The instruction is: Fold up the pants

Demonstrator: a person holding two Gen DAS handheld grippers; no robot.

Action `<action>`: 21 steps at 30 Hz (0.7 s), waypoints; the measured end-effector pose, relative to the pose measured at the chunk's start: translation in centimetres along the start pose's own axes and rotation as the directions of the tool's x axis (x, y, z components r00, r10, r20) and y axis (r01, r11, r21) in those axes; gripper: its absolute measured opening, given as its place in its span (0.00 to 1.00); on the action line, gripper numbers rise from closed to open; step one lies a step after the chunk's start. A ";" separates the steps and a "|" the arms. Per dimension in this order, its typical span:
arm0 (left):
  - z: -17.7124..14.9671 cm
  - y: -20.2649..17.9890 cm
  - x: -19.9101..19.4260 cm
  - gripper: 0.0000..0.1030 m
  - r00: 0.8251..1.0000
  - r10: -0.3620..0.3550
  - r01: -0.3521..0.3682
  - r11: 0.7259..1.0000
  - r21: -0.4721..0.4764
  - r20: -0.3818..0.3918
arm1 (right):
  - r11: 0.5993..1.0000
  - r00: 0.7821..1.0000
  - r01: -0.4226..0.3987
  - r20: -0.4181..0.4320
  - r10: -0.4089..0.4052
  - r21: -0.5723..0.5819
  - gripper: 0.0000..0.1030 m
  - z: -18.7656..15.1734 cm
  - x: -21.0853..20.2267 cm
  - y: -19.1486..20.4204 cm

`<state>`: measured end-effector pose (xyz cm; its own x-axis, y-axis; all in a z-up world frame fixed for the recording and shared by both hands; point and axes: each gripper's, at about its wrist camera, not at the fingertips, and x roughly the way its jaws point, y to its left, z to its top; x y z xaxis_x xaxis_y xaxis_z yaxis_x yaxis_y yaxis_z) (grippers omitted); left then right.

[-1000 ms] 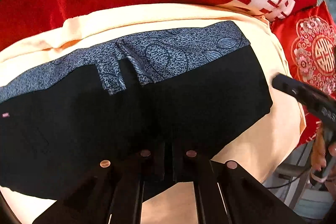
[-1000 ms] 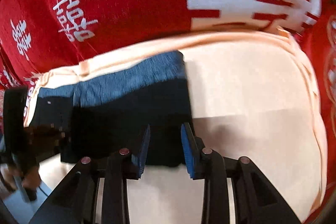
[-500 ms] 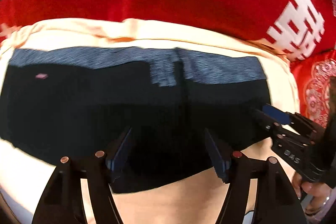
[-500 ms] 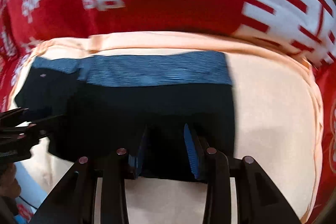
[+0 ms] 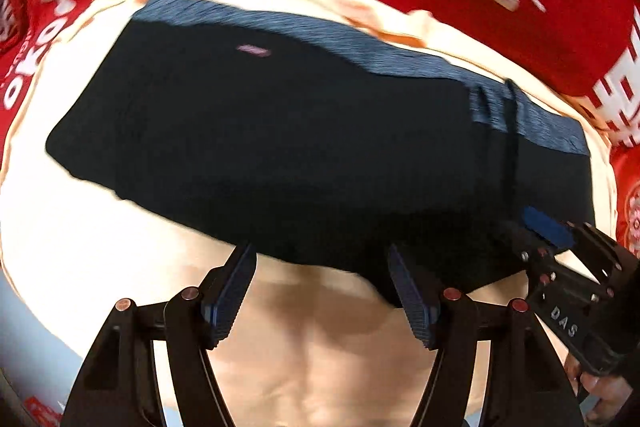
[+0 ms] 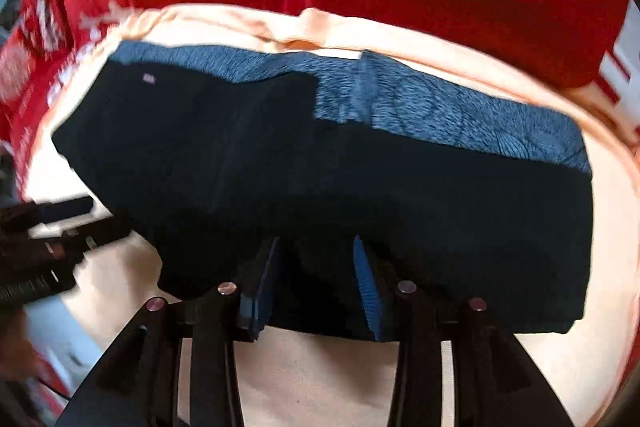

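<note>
The black cotton pants with a blue patterned waistband (image 5: pixel 304 131) look once-folded, another fold left, while my left gripper (image 5: pixel 320 283) hangs spread at their six-o'clock hem and my right gripper (image 6: pixel 316 279) straddles the hem, jaws apart.

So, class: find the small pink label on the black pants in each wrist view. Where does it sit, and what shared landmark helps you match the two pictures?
Left wrist view: the pink label is upper left of centre, just under the blue patterned band.
Right wrist view: the pink label is far upper left, near the pants' corner.
Shared landmark: the blue patterned band along the far edge of the pants.
</note>
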<state>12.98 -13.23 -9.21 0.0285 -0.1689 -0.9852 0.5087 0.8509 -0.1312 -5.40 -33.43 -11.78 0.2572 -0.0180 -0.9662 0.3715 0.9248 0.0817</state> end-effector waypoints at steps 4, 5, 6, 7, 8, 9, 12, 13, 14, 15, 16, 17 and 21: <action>0.2 3.1 0.0 0.67 1.000 0.015 -0.015 0.998 -0.057 0.000 | 0.997 0.998 0.063 -0.017 -0.064 -0.053 0.48 0.3 0.4 1.3; 0.2 3.8 0.0 0.67 1.000 0.019 -0.019 0.998 -0.067 0.002 | 0.996 0.997 0.069 -0.025 -0.071 -0.050 0.48 0.6 0.7 1.4; 0.3 4.5 -0.1 0.67 1.000 0.022 -0.022 0.997 -0.077 0.004 | 0.996 0.997 0.074 -0.030 -0.075 -0.048 0.48 0.8 0.6 1.4; 0.3 5.0 -0.1 0.67 1.000 0.024 -0.023 0.996 -0.085 0.005 | 0.995 0.996 0.084 -0.037 -0.085 -0.048 0.48 0.9 0.6 1.5; 0.3 5.8 0.0 0.67 1.000 0.022 -0.022 0.995 -0.097 0.007 | 0.994 0.995 0.093 -0.043 -0.095 -0.050 0.48 1.0 0.7 1.8; 0.4 6.3 0.0 0.67 1.000 0.021 -0.020 0.994 -0.105 0.009 | 0.993 0.993 0.104 -0.049 -0.106 -0.052 0.48 1.1 0.7 2.0; 0.5 8.0 0.1 0.67 1.000 0.010 -0.007 0.990 -0.140 0.019 | 0.991 0.990 0.121 -0.066 -0.124 -0.054 0.55 1.7 1.2 2.9; 0.5 8.6 0.1 0.70 1.000 0.005 -0.002 0.988 -0.151 0.024 | 0.991 0.989 0.125 -0.071 -0.129 -0.056 0.58 1.8 1.3 3.3; 0.5 9.4 0.1 0.70 0.999 -0.002 0.008 0.986 -0.165 0.032 | 0.989 0.987 0.135 -0.075 -0.139 -0.064 0.60 1.9 1.5 3.7; 0.6 10.1 0.1 0.70 0.999 -0.009 0.016 0.984 -0.179 0.039 | 0.986 0.985 0.148 -0.079 -0.154 -0.074 0.60 2.0 1.7 4.2; 0.7 11.0 0.2 0.70 0.999 -0.017 0.026 0.979 -0.201 0.045 | 0.984 0.983 0.160 -0.082 -0.167 -0.082 0.60 2.1 1.8 4.4; 0.6 11.7 0.2 0.70 0.999 -0.025 0.035 0.976 -0.217 0.048 | 0.981 0.980 0.172 -0.085 -0.180 -0.086 0.60 2.1 1.9 4.7; 1.1 13.8 0.6 0.70 0.997 -0.044 0.060 0.958 -0.280 0.060 | 0.975 0.973 0.200 -0.096 -0.209 -0.095 0.62 2.3 2.2 5.5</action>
<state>20.92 -2.13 -11.49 0.0573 -0.2361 -0.9700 0.2485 0.9444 -0.2152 -0.75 -29.30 -12.90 0.0873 -0.1741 -0.9809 0.3289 0.9344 -0.1366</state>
